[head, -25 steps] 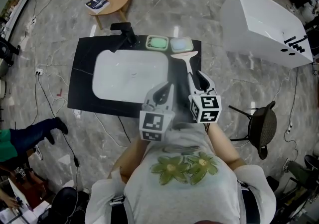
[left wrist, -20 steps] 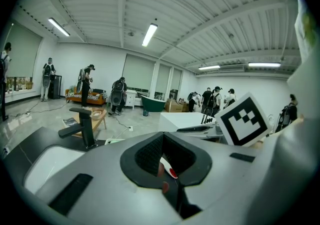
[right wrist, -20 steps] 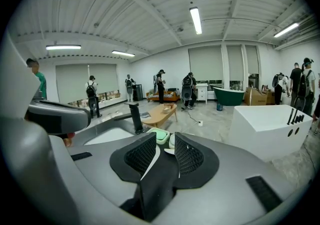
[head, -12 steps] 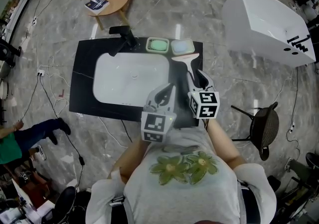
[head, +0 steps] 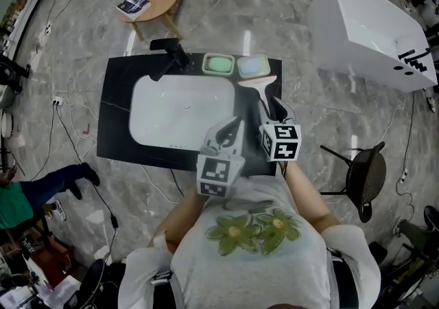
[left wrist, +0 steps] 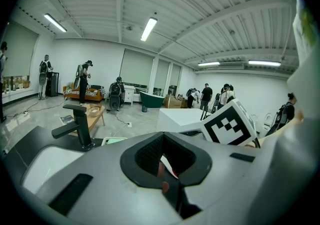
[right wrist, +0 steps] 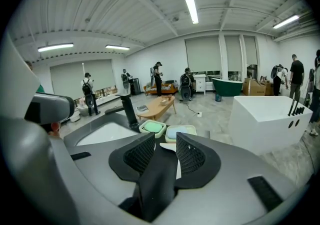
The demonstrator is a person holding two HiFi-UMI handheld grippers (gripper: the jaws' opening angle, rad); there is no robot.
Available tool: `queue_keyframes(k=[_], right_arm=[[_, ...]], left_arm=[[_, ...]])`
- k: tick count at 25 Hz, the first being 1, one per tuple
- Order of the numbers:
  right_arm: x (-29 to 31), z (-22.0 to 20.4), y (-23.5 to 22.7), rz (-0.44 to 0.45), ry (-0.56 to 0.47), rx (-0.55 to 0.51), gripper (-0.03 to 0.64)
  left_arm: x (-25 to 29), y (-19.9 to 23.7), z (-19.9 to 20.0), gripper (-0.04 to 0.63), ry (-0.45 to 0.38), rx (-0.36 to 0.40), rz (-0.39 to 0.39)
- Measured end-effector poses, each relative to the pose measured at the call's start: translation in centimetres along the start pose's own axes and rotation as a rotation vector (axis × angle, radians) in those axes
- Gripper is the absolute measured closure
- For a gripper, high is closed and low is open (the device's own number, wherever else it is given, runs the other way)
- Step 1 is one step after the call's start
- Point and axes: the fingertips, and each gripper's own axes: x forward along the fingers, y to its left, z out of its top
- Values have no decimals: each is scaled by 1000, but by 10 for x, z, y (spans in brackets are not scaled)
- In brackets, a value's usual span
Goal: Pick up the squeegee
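Squeegee [head: 259, 84] on counter [head: 116, 112], between released fingers of right gripper [head: 273, 106]; left gripper [head: 235, 124] fingers clenched, empty.

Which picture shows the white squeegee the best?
The head view: most of the squeegee shows, lying on the black counter. The right gripper view shows only a white bit beyond its parted jaws. The left gripper view doesn't show it.

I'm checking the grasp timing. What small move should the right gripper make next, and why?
Probably ease down a touch and close. The right gripper is lined up over the handle of the squeegee lying on the black counter. Its jaws are apart, the white handle shows between them, and nothing is clamped yet.
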Motion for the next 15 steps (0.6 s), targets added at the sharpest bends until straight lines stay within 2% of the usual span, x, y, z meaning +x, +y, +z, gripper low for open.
queue_keyframes(k=[15], right_arm=[[38,-37,-11,-15,111,-35,505]], left_arm=[[9,9,-4,586,27,-13,0]])
